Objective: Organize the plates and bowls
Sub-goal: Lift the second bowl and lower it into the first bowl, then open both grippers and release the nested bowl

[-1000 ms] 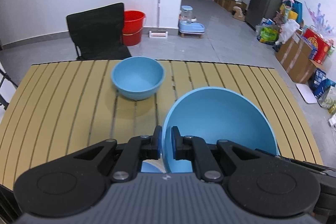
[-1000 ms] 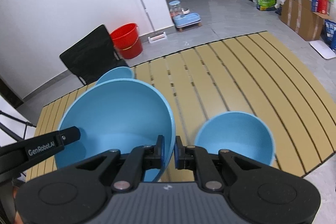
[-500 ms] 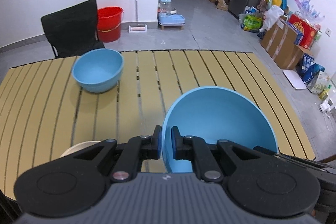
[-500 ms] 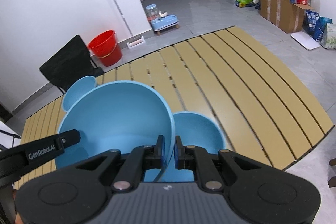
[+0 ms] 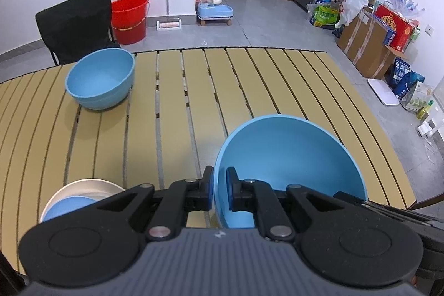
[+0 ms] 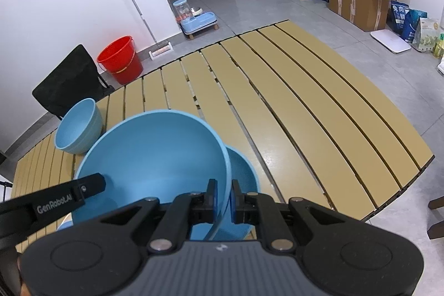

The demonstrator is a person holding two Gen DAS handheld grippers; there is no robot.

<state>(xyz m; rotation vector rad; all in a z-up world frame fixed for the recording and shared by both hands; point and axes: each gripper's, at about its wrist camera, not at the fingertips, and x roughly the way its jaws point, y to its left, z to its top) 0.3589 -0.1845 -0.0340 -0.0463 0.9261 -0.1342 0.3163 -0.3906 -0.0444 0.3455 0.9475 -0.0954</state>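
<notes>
Occlusions / cut-offs, both wrist views

Left view: plate stack (image 5: 83, 186) w/ a blue dish on it, near half hidden behind the left hand-held gripper (image 5: 220, 192) body; big blue bowl (image 5: 288, 162) bottom + near rim hidden too. Right view: lower blue bowl (image 6: 244, 174) mostly covered by the big bowl, can't tell if they touch; far bowl (image 6: 77, 126) partly behind its rim. Tabletop (image 6: 305, 107) near edge cut off. Box labels too small to read.

We note a large blue bowl (image 5: 288, 157) held tilted above a smaller one (image 6: 244, 174); another blue bowl (image 5: 101, 78) rests upright.
</notes>
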